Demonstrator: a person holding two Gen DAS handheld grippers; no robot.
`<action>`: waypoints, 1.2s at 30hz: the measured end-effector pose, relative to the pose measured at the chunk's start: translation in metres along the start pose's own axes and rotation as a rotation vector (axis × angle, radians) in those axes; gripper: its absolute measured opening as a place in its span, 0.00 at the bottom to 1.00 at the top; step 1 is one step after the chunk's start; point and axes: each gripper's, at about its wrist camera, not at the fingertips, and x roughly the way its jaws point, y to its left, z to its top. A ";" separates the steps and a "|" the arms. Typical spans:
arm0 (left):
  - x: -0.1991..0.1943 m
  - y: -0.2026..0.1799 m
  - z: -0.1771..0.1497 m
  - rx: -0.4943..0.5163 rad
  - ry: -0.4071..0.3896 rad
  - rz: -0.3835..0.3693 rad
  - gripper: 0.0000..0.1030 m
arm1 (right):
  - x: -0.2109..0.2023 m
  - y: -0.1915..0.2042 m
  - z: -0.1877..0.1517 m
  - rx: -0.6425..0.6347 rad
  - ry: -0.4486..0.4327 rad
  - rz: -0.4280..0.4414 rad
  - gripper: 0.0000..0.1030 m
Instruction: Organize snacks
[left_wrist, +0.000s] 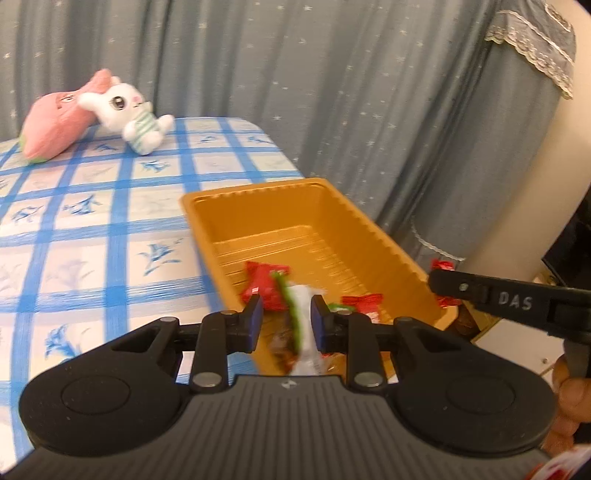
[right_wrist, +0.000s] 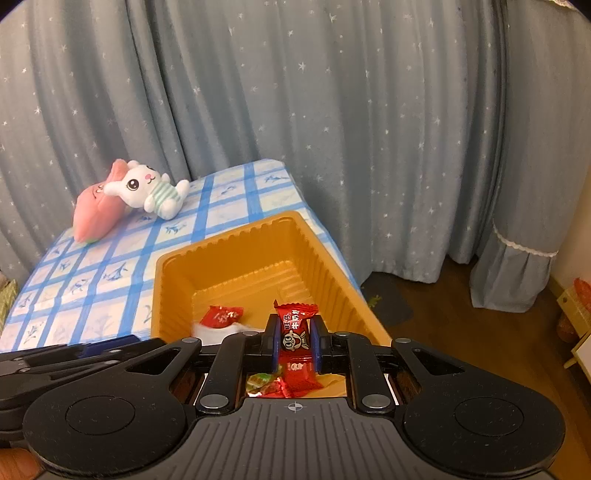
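Right gripper (right_wrist: 294, 345) clamps a red candy (right_wrist: 295, 338) over the near end of the orange tray (right_wrist: 173, 295), left gripper (left_wrist: 286, 319) stands slightly parted around a blurred white-and-green packet (left_wrist: 304, 325), and just ahead more red candies (left_wrist: 264, 286) lie on the tray floor.
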 end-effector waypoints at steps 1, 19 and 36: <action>-0.002 0.004 -0.001 -0.010 0.000 0.006 0.24 | 0.000 0.001 -0.001 0.001 0.002 0.003 0.16; -0.034 0.026 -0.009 -0.046 -0.039 0.050 0.44 | 0.003 0.007 0.008 0.079 -0.016 0.140 0.60; -0.099 0.035 -0.037 -0.059 -0.065 0.109 0.95 | -0.059 0.010 -0.018 0.093 -0.005 0.056 0.67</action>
